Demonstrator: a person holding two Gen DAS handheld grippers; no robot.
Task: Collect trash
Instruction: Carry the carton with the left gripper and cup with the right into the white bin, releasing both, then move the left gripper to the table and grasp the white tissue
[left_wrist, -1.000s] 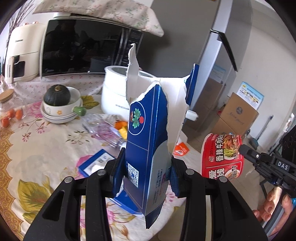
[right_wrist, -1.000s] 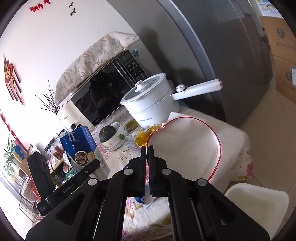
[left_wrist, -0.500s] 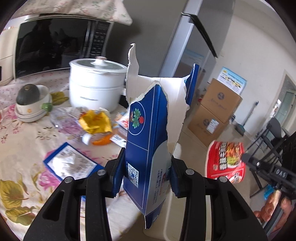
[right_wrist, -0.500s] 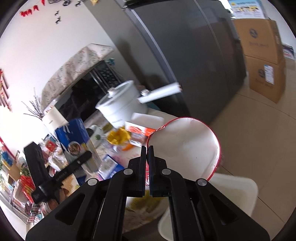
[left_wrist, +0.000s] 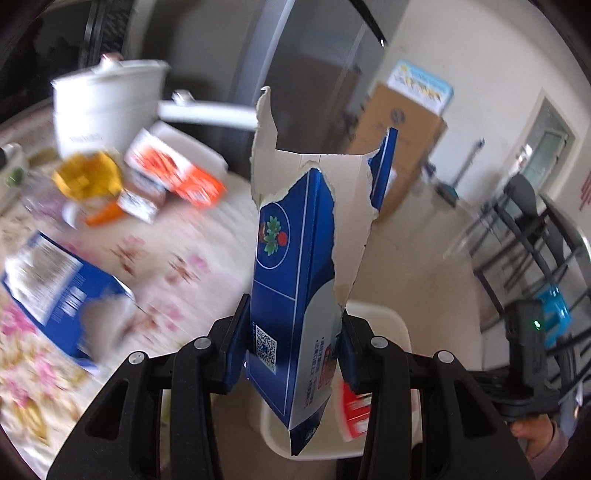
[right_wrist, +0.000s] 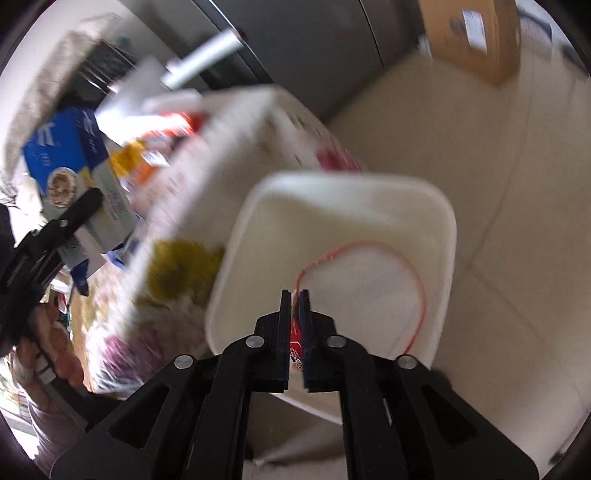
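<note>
While both claws carry trash off the edge of the table (left_wrist: 207, 236), the relation that matters is where each load sits above the white bin (right_wrist: 439, 229) on the floor.

In the left wrist view, the left claw (left_wrist: 293, 332) is clamped on a torn blue carton (left_wrist: 291, 280), its fingers pressing the carton's two narrow sides low down. The carton stands upright along the claw's line, ragged open end far from the camera, bottom corner hanging near. The bin's rim shows just below and to the right of that corner, so the carton looks only partly over the opening; I judge a short shift to the right would centre it before letting go.

In the right wrist view, the right claw (right_wrist: 294, 325) is pinched nearly closed on the rim of a red-edged noodle cup (right_wrist: 369, 280), whose white inside faces the camera. The cup hangs directly over the bin's mouth, well within its walls. By this reading the right claw is the nearer to a clean drop.

Left on the table, blurred, are a flat blue box (left_wrist: 59, 291), an orange-and-white packet (left_wrist: 173, 173), a yellow wrapper (left_wrist: 86, 177) and a white pot (left_wrist: 107, 107).
</note>
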